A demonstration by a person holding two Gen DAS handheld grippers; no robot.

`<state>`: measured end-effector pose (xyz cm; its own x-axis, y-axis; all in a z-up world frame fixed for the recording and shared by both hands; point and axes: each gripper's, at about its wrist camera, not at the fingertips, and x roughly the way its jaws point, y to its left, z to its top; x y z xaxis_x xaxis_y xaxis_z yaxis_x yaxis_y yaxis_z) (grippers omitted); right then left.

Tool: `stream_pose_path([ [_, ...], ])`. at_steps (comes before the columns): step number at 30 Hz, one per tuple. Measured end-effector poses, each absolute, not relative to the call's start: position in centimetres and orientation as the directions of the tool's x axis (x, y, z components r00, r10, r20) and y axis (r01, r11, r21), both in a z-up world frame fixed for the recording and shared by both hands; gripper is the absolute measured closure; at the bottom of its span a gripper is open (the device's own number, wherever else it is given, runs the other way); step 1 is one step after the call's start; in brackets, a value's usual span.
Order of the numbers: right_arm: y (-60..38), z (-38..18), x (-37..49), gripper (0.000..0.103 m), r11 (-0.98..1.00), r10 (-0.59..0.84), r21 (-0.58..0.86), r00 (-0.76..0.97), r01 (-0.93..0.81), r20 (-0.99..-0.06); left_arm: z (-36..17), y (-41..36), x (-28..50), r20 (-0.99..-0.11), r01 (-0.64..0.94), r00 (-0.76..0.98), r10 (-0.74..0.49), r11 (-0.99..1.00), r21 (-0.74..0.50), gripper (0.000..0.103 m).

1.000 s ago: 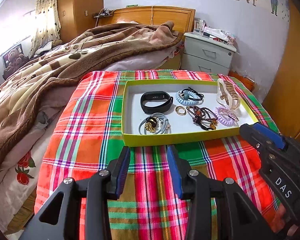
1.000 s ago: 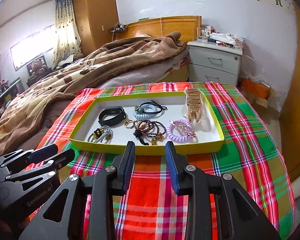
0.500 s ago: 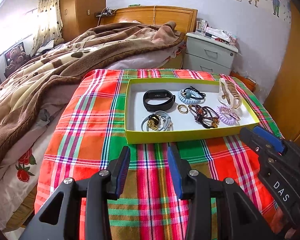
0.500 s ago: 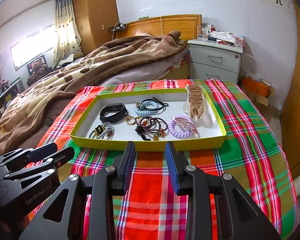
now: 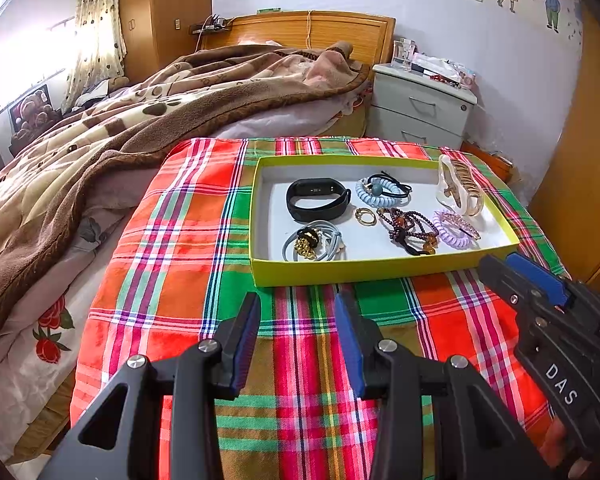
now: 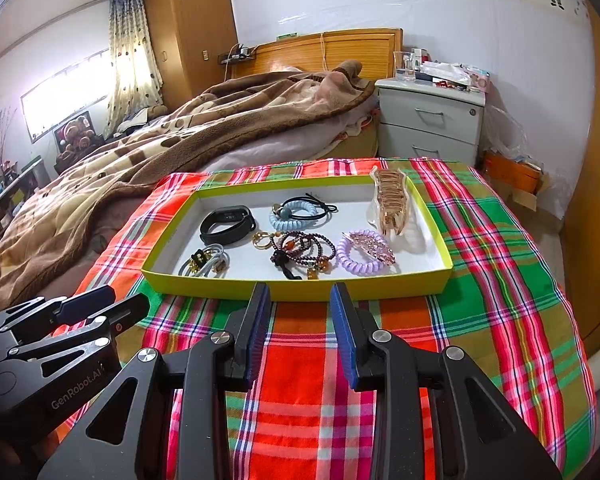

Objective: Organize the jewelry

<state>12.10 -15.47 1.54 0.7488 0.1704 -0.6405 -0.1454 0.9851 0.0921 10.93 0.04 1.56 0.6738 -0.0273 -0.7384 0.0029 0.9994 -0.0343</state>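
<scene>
A yellow-green tray [image 5: 380, 274] with a white floor lies on the plaid cloth. In it are a black fitness band [image 5: 316, 200], a light blue coil hair tie [image 5: 380, 196], a gold ring [image 5: 365, 216], dark bead bracelets [image 5: 410, 228], a purple coil hair tie [image 5: 454, 234], a pale claw clip [image 5: 458, 190] and grey hair ties with a gold charm [image 5: 312, 242]. My left gripper [image 5: 296, 308] hovers open just short of the tray's near wall, holding nothing. My right gripper [image 6: 300, 300] is likewise open and empty before the tray [image 6: 300, 290], right of the left gripper [image 6: 100, 306].
The plaid cloth [image 5: 180, 264] covers the foot of a bed. A brown blanket [image 5: 100, 132] is heaped to the left and behind. A grey nightstand [image 6: 432, 120] stands at the back right, with wooden wardrobe doors [image 6: 596, 240] along the right edge.
</scene>
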Motion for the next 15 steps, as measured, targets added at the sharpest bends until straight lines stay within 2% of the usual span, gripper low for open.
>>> stream_pose_path([
  [15, -15.47, 1.47, 12.13, 0.071, 0.985, 0.170, 0.094, 0.746, -0.143, -0.644, 1.56, -0.02, 10.94, -0.743, 0.001, 0.669, -0.030, 0.999, -0.040, 0.063],
])
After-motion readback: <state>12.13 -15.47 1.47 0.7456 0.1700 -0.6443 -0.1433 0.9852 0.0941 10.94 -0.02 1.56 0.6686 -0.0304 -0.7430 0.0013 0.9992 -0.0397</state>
